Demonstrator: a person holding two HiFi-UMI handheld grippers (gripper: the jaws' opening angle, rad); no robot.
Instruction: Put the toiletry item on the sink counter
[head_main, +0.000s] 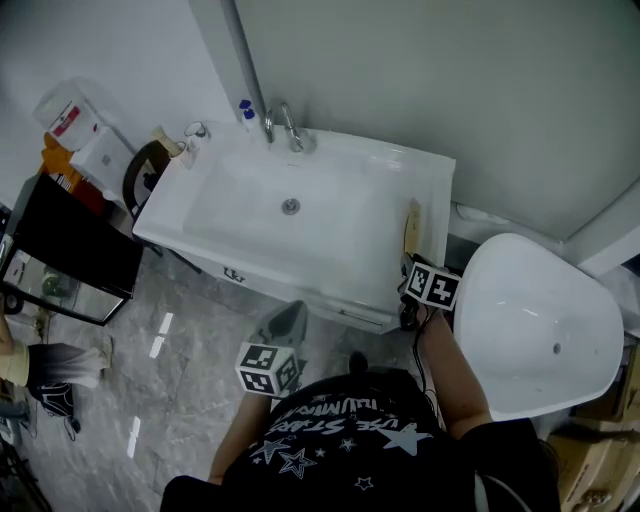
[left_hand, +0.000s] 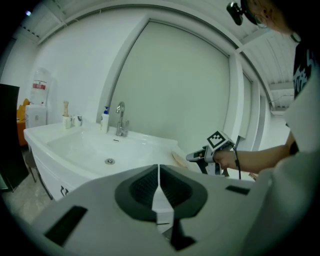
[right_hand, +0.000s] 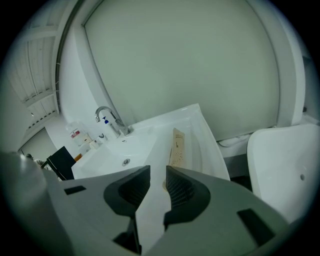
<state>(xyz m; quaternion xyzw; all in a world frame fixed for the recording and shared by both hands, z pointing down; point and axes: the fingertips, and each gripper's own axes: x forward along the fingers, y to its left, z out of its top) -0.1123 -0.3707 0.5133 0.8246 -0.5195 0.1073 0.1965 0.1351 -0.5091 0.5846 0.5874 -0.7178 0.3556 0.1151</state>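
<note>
The toiletry item (head_main: 411, 228) is a flat tan packet that lies lengthwise on the right ledge of the white sink counter (head_main: 430, 175). It also shows in the right gripper view (right_hand: 177, 145) and, small, in the left gripper view (left_hand: 178, 158). My right gripper (head_main: 409, 262) is just behind the packet's near end. Its jaws (right_hand: 157, 170) stand a little apart and hold nothing, so it is open. My left gripper (head_main: 292, 310) hangs below the counter's front edge, shut and empty (left_hand: 158, 167).
A faucet (head_main: 290, 130) and a pump bottle (head_main: 246, 112) stand at the back of the basin, with small items at the back left corner (head_main: 185, 140). A white tub (head_main: 540, 330) sits to the right. A black cabinet (head_main: 75, 250) is to the left.
</note>
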